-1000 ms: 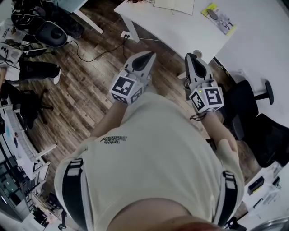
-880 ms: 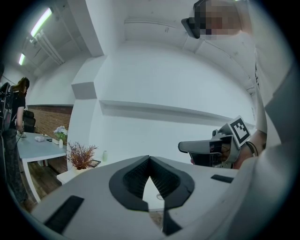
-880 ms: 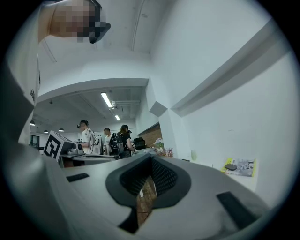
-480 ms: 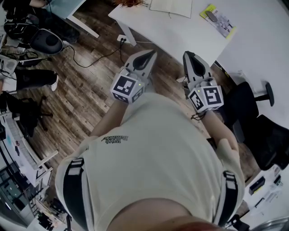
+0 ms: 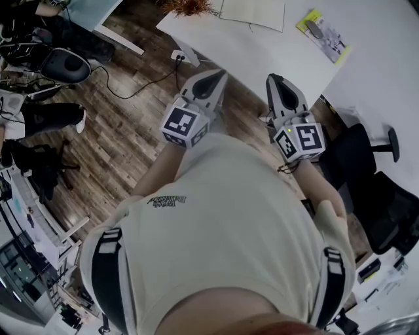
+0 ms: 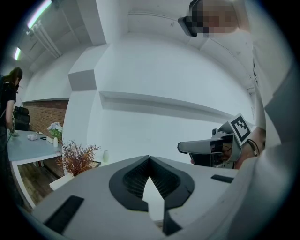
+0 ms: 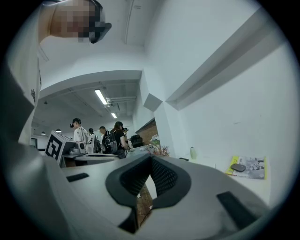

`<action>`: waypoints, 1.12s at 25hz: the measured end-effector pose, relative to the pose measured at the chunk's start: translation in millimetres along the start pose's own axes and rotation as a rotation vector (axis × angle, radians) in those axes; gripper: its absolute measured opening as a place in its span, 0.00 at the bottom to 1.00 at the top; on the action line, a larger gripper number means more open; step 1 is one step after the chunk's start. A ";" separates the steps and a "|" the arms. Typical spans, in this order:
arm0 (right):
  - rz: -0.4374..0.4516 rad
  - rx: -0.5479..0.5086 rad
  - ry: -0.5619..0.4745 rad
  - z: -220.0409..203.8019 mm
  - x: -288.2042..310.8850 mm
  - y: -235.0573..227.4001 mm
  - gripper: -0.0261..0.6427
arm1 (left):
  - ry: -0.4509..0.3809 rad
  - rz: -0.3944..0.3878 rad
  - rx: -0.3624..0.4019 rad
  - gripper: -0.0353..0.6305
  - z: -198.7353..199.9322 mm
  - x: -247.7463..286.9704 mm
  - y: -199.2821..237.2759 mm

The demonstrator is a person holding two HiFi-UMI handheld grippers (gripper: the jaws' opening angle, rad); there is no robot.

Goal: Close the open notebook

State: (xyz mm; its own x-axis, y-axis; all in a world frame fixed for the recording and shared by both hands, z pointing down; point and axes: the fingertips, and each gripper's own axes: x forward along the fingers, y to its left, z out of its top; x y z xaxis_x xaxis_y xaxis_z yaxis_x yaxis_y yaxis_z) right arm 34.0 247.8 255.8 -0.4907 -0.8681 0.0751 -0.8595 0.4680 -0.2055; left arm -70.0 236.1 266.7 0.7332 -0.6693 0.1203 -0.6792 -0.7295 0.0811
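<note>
The open notebook (image 5: 253, 12) lies with its pale pages up at the far edge of the white table (image 5: 262, 49) in the head view. Both grippers are held side by side in front of the person's chest, short of the table's near edge. My left gripper (image 5: 213, 80) has its jaws closed tip to tip with nothing between them (image 6: 150, 158). My right gripper (image 5: 277, 84) is likewise shut and empty (image 7: 151, 158). Each shows in the other's view: the right gripper (image 6: 211, 147) and the left gripper (image 7: 86, 157). The notebook is not seen in either gripper view.
A yellow booklet (image 5: 321, 29) with a grey mouse on it lies on the table right of the notebook. A dried plant (image 5: 186, 6) stands at the table's left corner. A black office chair (image 5: 366, 163) is at the right. A cable and socket (image 5: 178, 53) lie on the wooden floor. Several people (image 7: 101, 138) stand further off.
The table and notebook have shifted slightly down and nearer in the head view as the person and both grippers advance. The jaws of both have stayed closed.
</note>
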 end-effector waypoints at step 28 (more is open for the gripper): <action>-0.125 0.048 0.048 29.1 193.7 -77.7 0.04 | 0.070 -0.130 -0.022 0.07 26.1 132.2 166.1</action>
State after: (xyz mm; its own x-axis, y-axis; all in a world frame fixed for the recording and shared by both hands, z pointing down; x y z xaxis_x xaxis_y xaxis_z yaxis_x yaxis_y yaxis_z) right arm 9.9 38.4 258.0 -0.3875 -0.9097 0.1494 -0.9070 0.3472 -0.2384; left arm -85.0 22.8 270.2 0.8114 -0.5574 0.1757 -0.5798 -0.8056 0.1216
